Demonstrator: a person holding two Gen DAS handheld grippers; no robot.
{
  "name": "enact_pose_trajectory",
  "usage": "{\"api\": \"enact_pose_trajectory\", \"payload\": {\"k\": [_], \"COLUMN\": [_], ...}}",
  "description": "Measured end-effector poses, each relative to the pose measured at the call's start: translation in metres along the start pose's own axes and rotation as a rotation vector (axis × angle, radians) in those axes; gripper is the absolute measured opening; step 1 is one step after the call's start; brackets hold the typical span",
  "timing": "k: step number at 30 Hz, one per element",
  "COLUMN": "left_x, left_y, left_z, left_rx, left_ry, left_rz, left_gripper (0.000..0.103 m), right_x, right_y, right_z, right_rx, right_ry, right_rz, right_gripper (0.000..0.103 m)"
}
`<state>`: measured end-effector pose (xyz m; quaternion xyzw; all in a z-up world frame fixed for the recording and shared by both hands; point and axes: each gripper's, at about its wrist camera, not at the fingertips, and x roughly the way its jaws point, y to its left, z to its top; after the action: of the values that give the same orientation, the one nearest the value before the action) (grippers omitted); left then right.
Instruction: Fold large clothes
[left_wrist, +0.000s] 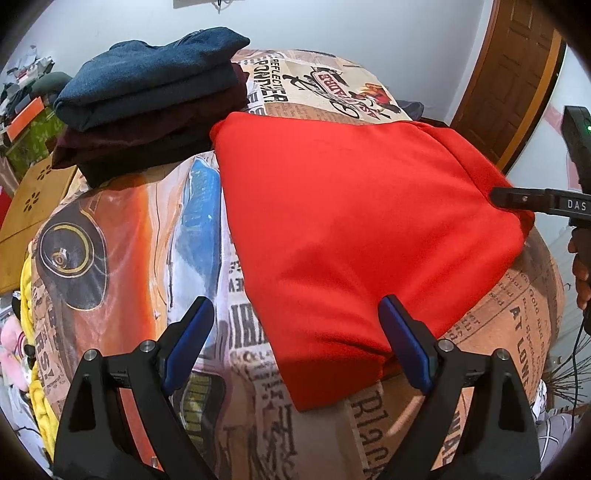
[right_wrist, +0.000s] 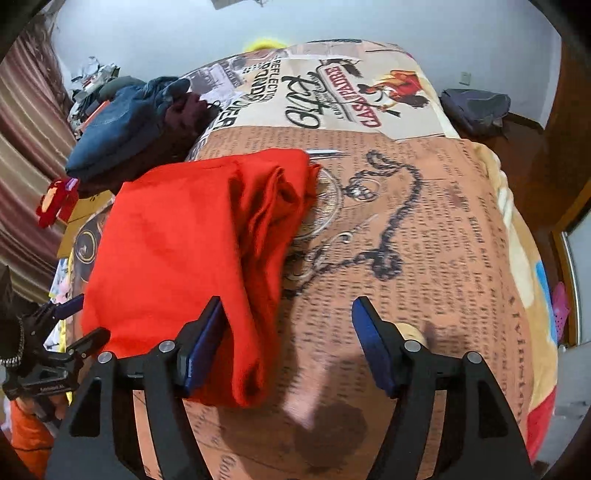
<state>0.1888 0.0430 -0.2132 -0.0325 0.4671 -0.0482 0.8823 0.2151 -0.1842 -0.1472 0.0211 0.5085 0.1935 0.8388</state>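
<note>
A folded red garment lies on the printed bedspread; it also shows in the right wrist view. My left gripper is open, jaws wide, over the garment's near corner with nothing between the fingers. My right gripper is open beside the garment's right folded edge, its left finger against the cloth. The right gripper also appears in the left wrist view at the garment's far right edge. The left gripper shows in the right wrist view at lower left.
A stack of folded clothes, blue on maroon, sits at the bed's far left. A wooden door stands at right. A dark bag lies on the floor beyond the bed. Clutter and a curtain are at left.
</note>
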Motion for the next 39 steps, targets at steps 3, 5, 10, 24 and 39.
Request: {"api": "enact_pose_trajectory", "payload": {"k": [3, 5, 10, 24, 39], "left_x": [0.0, -0.002, -0.012, 0.025, 0.083], "left_y": [0.004, 0.005, 0.01, 0.052, 0.071], "left_z": [0.003, 0.006, 0.023, 0.065, 0.078], "left_rx": [-0.022, -0.028, -0.039, -0.2, -0.383], "left_ry": [0.022, 0.03, -0.009, 0.078, 0.22], "left_rz": [-0.021, -0.034, 0.018, -0.138, -0.453], "left_gripper": [0.091, 0.091, 0.091, 0.091, 0.091], "right_x": [-0.013, -0.022, -0.039, 0.04, 0.114], "right_y": [-0.002, -0.001, 0.012, 0.02, -0.011], "right_z": [-0.001, 0.002, 0.018, 0.051, 0.069], "right_rx": [-0.022, -0.019, -0.048, -0.042, 0.105], "right_ry": [-0.019, -0.028, -0.071, 0.1, 0.349], "right_rz": [-0.042, -0.022, 0.042, 0.183, 0.394], "right_gripper": [0.068, 0.068, 0.068, 0.068, 0.077]}}
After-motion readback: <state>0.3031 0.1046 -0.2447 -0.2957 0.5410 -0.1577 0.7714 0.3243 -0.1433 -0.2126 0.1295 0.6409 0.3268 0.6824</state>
